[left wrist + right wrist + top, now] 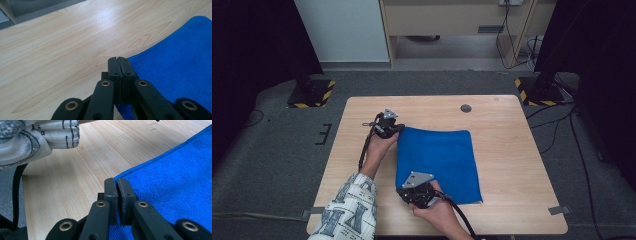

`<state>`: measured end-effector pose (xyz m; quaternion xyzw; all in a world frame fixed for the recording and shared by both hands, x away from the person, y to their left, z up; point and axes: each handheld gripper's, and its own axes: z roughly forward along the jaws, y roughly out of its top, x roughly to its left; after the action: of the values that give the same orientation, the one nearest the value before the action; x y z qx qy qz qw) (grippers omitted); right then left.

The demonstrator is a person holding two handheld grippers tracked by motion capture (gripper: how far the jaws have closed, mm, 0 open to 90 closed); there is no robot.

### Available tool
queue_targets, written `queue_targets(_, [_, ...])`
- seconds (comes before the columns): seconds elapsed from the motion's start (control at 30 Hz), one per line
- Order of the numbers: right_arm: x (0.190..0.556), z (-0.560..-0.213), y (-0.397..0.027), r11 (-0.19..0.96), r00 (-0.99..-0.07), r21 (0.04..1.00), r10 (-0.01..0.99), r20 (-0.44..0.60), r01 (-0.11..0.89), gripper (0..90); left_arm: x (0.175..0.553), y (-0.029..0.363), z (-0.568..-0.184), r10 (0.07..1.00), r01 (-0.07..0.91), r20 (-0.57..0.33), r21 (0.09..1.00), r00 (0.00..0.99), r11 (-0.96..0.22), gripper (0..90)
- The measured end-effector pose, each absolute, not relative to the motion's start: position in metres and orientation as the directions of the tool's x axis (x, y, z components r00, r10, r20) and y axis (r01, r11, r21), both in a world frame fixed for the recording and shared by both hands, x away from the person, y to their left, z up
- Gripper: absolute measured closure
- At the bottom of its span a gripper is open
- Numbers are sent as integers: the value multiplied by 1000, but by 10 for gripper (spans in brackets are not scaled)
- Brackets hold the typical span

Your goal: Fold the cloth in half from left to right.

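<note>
A blue cloth [437, 160] lies spread on the wooden table [512, 150]. My left gripper [399, 129] is at the cloth's far left corner. In the left gripper view the gripper [117, 58] has its jaws pressed together, with the edge of the cloth [180, 62] running in between them. My right gripper [404, 195] is at the near left corner. In the right gripper view the gripper [116, 180] is shut the same way on the edge of the cloth [175, 175]. A patterned sleeve [37, 137] shows beyond it.
A round grommet hole [466, 108] sits near the table's far edge. Black stands on yellow-striped bases [312, 95] [537, 92] flank the far corners on the carpet. Cables [562, 120] trail on the floor at the right. Bare wood lies right of the cloth.
</note>
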<state>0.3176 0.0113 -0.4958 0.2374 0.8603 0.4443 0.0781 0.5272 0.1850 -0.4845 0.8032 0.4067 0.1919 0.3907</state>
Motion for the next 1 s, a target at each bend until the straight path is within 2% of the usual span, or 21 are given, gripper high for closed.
queue_targets(0.2, [318, -491, 16, 483, -872, 808, 484, 74, 336, 871, 529, 187, -471, 798, 484, 5, 793, 603, -371, 892])
queue_targets(1.0, [316, -483, 43, 473, -862, 820, 505, 48, 323, 871, 529, 212, -464, 798, 493, -1, 786, 603, -373, 892])
